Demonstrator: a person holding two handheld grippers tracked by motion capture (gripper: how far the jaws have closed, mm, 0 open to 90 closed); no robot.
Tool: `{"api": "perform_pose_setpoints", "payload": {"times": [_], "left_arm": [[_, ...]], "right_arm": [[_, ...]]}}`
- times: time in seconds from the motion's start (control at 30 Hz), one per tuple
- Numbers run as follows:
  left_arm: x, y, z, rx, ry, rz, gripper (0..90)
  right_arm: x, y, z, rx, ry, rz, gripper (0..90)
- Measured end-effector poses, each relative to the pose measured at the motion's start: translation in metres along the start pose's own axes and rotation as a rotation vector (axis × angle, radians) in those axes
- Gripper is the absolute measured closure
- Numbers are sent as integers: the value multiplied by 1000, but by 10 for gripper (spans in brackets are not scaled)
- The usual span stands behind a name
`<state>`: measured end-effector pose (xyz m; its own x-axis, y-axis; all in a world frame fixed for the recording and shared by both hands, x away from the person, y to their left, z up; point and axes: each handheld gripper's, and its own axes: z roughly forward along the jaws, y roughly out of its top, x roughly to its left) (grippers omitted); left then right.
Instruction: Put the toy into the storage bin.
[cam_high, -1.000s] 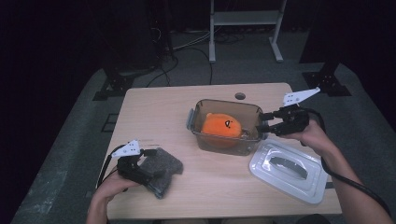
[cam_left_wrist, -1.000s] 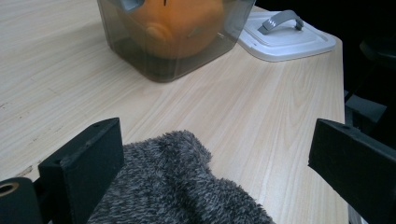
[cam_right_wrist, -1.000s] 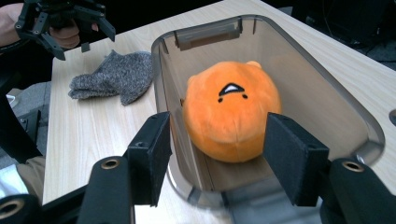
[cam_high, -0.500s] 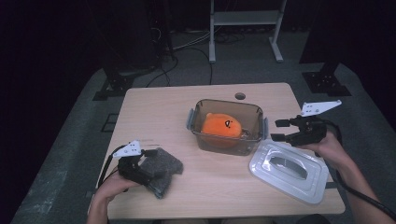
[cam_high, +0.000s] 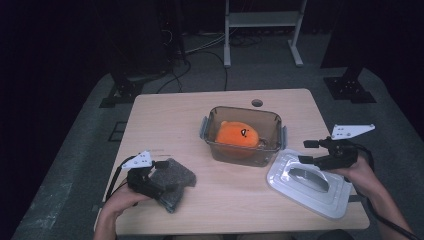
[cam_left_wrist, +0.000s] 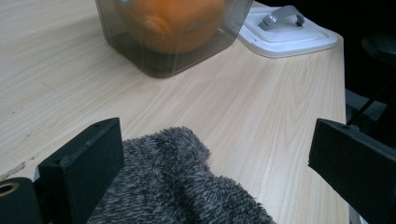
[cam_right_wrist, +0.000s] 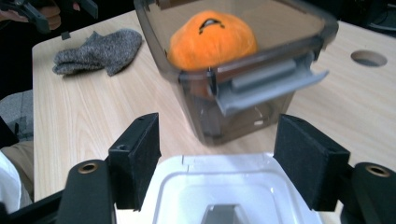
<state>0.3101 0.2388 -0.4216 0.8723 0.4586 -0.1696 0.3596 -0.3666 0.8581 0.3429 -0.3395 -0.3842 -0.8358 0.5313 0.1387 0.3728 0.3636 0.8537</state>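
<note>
A clear brown-tinted container (cam_high: 243, 154) stands mid-table with an orange plush toy (cam_high: 237, 135) inside and no lid on. Its white lid (cam_high: 310, 187) with a grey handle lies flat to the right. My right gripper (cam_high: 306, 152) hovers over the lid's near-left part, pointing at the container. Its jaws have just been opening, and the lid's edge (cam_right_wrist: 224, 186) lies below them, untouched by the pads. A grey fuzzy cloth (cam_high: 175, 181) lies at the front left. My left gripper (cam_high: 159, 172) rests at it, open, its jaws straddling the cloth (cam_left_wrist: 177, 191) without pressing.
The container's grey side latch (cam_right_wrist: 268, 81) hangs open towards my right gripper. A round cable hole (cam_high: 257, 103) sits in the wooden table (cam_high: 165, 120) behind the container. Beyond the far edge are dark stands and cables on the floor.
My right gripper has drawn back from the container's right latch, moving right and down to over the lid, with its jaws spreading wider. The left gripper and the cloth have stayed put.
</note>
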Motion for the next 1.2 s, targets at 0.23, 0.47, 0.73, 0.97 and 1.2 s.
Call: {"api": "perform_pose_setpoints", "payload": {"times": [0.23,0.47,0.73,0.97,1.2], "left_arm": [[0,0,0,4,0,0,24],[0,0,0,3,-3,-1,24],[-1,-1,0,4,-3,0,24],[-1,-1,1,5,-3,-2,24],[-1,-1,1,5,-4,-2,24]], "right_arm": [[-1,-19,-1,13,-8,21,290],[0,-38,-2,19,-22,45,291],[1,-53,-3,25,-32,52,290],[2,-67,-3,35,-44,62,294],[3,-77,0,53,-57,59,305]]}}
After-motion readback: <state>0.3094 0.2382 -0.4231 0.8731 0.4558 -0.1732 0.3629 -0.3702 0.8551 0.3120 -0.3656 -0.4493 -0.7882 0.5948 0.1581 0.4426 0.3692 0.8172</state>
